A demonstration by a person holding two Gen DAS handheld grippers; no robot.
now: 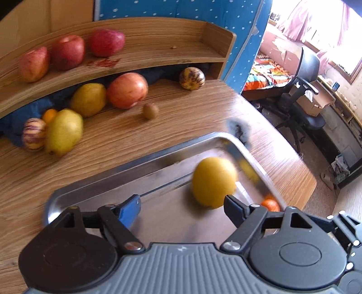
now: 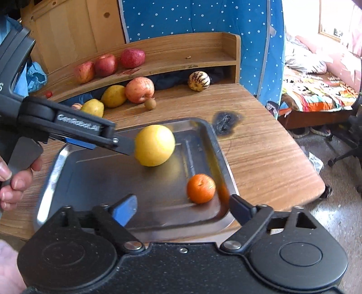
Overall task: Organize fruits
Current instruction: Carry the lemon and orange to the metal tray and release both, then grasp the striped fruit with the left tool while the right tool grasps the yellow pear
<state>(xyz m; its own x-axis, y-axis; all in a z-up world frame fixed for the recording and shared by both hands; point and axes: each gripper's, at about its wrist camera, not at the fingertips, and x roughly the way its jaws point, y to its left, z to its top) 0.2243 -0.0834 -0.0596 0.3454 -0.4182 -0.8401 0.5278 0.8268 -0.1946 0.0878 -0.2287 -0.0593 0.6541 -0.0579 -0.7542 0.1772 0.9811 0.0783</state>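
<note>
Blue polka-dot fabric panel (image 2: 203,20) upright behind the wooden desk (image 2: 260,153); a dark scorch mark (image 2: 226,123) on the desktop. Black office chair (image 1: 303,95) on the floor beyond, near a bed with a colourful patterned cover (image 2: 316,90).

Fruit count: 4 red apples – 3 on the shelf (image 2: 181,58) at upper left (first apple (image 2: 84,72), second (image 2: 105,65), third (image 2: 132,58)), 1 below at frame centre (image 2: 139,90). 2 striped melons (image 1: 192,78) (image 1: 34,133), 2 yellow pears (image 1: 88,99) (image 1: 64,131), 1 kiwi (image 2: 150,104). In the 1 metal tray (image 2: 217,140), lower centre: 1 big yellow fruit (image 2: 155,145), 1 mandarin (image 2: 201,188); 1 more mandarin (image 1: 49,114) at left edge.

Both the left gripper (image 1: 182,204) and right gripper (image 2: 183,207) hover spread wide.
</note>
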